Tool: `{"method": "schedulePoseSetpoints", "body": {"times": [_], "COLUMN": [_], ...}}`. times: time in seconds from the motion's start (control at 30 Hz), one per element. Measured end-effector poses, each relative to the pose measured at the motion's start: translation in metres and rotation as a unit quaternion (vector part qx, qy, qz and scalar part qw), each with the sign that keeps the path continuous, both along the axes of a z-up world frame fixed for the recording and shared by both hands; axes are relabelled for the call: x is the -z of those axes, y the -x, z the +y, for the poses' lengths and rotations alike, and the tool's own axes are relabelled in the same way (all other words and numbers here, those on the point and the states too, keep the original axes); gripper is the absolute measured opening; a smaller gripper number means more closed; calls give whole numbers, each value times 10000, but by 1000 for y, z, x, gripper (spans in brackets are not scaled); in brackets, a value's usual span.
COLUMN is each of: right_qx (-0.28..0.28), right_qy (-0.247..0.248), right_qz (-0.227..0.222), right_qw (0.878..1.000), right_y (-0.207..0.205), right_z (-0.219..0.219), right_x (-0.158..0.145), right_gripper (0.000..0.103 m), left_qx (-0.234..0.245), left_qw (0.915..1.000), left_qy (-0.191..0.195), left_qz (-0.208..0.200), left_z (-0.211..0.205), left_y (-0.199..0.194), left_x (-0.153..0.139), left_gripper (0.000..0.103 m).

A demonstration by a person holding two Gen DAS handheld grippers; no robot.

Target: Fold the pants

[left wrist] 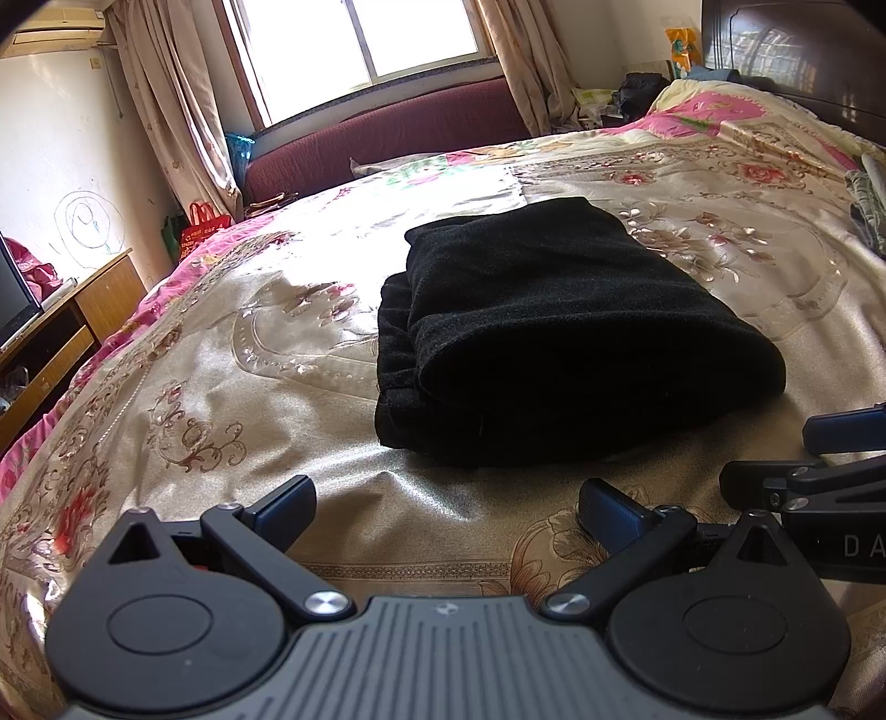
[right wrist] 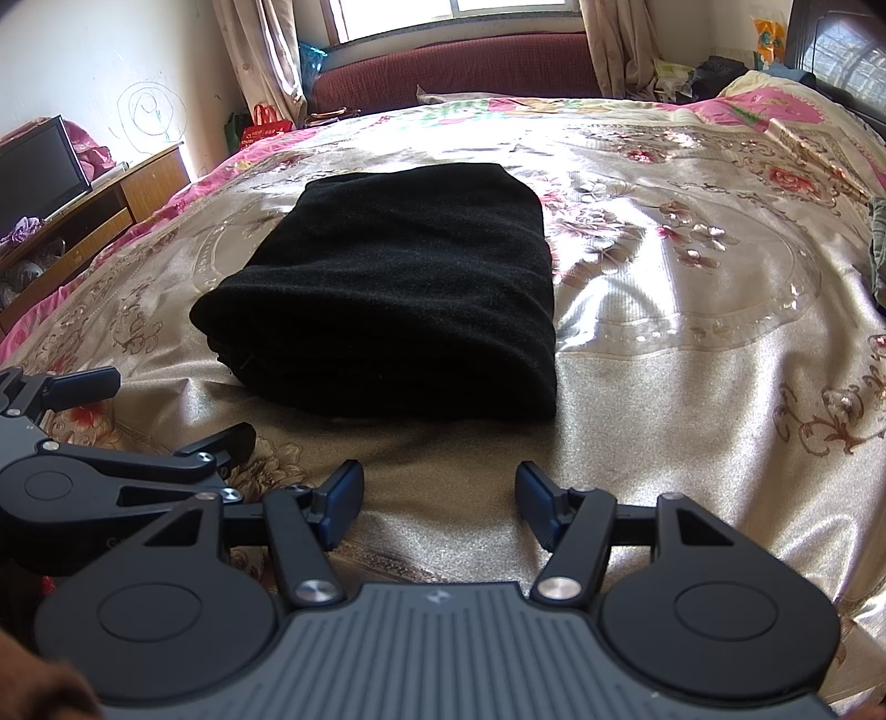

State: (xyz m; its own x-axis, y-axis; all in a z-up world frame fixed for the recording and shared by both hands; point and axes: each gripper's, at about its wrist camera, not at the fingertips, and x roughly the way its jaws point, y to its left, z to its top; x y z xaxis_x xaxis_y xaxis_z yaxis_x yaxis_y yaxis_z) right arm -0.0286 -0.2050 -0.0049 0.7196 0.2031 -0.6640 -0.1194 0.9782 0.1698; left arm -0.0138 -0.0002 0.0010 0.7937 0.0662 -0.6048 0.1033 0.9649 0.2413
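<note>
Black pants (left wrist: 554,332) lie folded into a thick rectangular bundle on the floral satin bedspread (left wrist: 221,360). In the right wrist view the pants (right wrist: 398,299) lie left of centre. My left gripper (left wrist: 446,498) is open and empty above the bedspread, just short of the bundle's near edge. Beside it, my right gripper (right wrist: 440,498) is also open with only bedspread between its fingers. Each gripper shows in the other's view: the right gripper (left wrist: 792,451) at the right edge, the left gripper (right wrist: 166,410) at the left edge. Neither touches the pants.
A wooden cabinet (left wrist: 83,310) with a dark TV (right wrist: 39,171) stands left of the bed. A maroon sofa (left wrist: 387,133) runs under the window beyond the bed. Loose clothing (left wrist: 869,205) lies at the bed's right edge, near a dark headboard (left wrist: 803,50).
</note>
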Motion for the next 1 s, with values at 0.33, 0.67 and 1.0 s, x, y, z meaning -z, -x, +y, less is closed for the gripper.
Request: {"method": "schedulePoseSetpoints", "body": {"times": [0.33,0.67,1.0], "right_qx": [0,-1,2], "right_qy": [-1,5,0], "right_qz": [1,0,0], "right_qw": [10000,10000,10000], "right_y": [0,0,0], "right_z": [0,0,0], "right_x": [0,0,0], "right_gripper": [62,62,62], "left_qx": [2,0,0], "left_qw": [10000,10000,10000], "left_qy": [-17,-24,-36], "left_qz": [-11,-16,-30], "left_z": [0,-1,-1], "left_y": [0,0,1], "left_x": [0,0,0], "left_gripper": [103,103,103]}}
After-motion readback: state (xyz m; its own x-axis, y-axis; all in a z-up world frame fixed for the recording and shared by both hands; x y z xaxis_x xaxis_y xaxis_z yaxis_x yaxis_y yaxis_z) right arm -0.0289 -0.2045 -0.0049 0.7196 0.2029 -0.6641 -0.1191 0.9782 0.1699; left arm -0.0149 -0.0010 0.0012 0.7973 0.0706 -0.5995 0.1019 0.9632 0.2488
